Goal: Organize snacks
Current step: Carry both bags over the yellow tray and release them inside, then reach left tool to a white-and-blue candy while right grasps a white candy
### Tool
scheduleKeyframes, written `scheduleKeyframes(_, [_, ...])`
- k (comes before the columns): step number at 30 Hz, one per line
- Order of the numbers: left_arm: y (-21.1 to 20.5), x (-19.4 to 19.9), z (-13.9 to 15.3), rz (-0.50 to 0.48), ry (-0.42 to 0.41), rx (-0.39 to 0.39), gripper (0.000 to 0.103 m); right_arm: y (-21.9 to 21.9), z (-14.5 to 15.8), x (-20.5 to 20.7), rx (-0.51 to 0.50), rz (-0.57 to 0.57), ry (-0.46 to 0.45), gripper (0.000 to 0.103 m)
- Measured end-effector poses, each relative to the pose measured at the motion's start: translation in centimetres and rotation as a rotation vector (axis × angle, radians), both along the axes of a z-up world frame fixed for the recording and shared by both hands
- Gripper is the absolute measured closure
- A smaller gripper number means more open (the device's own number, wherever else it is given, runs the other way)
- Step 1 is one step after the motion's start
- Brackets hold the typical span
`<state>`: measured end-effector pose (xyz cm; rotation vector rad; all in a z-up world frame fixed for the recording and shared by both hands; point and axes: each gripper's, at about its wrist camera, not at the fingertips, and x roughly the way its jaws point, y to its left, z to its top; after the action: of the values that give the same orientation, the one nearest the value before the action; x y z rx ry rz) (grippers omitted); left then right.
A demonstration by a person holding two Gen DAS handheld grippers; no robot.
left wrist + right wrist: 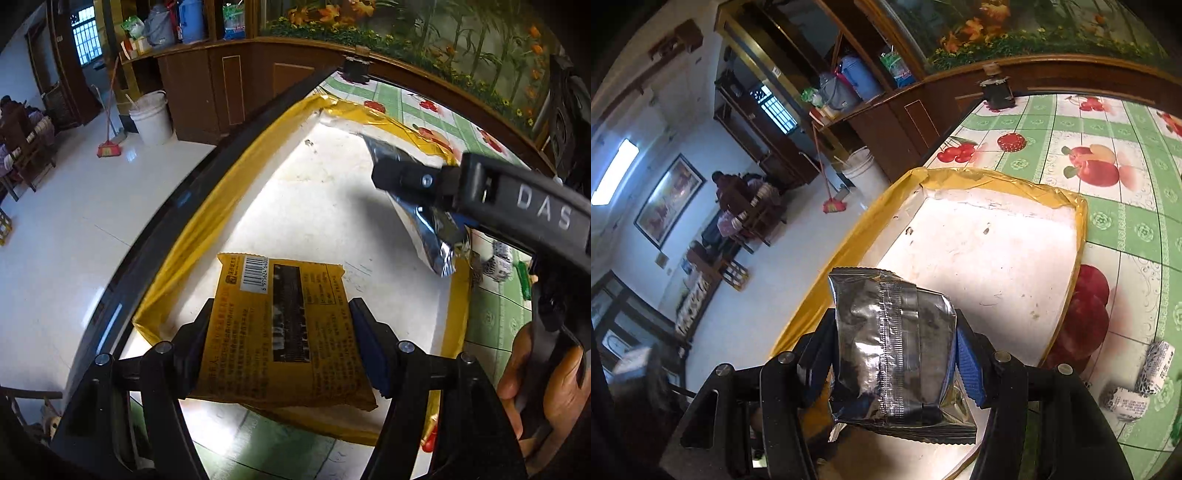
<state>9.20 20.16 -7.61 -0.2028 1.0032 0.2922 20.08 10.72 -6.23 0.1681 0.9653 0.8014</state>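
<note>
Your left gripper (280, 347) is clamped on the yellow snack packet (284, 332), low in frame over the gold-rimmed tray (207, 229). Your right gripper (894, 354) grips the silver packet (890, 347) above that tray, lower centre; wrapped rolls (1126, 398) lie lower right on the tablecloth (1137, 229).

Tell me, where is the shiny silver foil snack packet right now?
The shiny silver foil snack packet sits clamped in the right gripper, above the yellow-rimmed white tray.

The right tongs (894, 354) are gripping a silver foil snack packet (892, 347) over the yellow-rimmed white tray (997, 236). Two small patterned packets (1141, 384) are lying at four o'clock on the fruit-print tabletop (1126, 206).
</note>
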Motion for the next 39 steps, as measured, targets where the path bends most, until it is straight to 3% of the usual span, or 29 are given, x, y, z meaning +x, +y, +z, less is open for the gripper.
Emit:
scheduleKeyframes(4, [-0.2, 1.2, -0.2, -0.014, 0.007, -0.018, 0.034, 0.7, -0.4, 0.0, -0.080, -0.009, -0.016, 0.036])
scheduleKeyframes(7, [-0.4, 1.5, -0.3, -0.024, 0.010, -0.005, 0.033, -0.4, 0.2, -0.3, -0.064, -0.033, -0.020, 0.028])
scheduleKeyframes(10, [-0.7, 1.5, 0.1, -0.010, -0.004, 0.045, 0.028, -2.7, 1.5, -0.9, -0.032, -0.065, -0.035, 0.027])
scheduleKeyframes(18, [-0.2, 0.2, 1.6, -0.002, -0.054, -0.041, 0.028, -11.6, 3.6, -3.0, 0.026, -0.190, -0.055, 0.020])
scheduleKeyframes(25, [-4.5, -0.7, 3.8, -0.098, -0.110, -0.068, 0.028, -20.6, 3.6, -6.6, 0.014, -0.323, -0.078, 0.020])
scheduleKeyframes(31, [-9.4, -0.2, 4.2, -0.201, -0.106, -0.073, 0.028, -28.0, 2.9, -9.0, -0.012, -0.455, -0.073, 0.020])
scheduleKeyframes(39, [-14.0, -0.1, 3.3, -0.310, -0.105, -0.073, 0.028, -32.8, 2.3, -11.9, -0.062, -0.520, -0.109, 0.020])
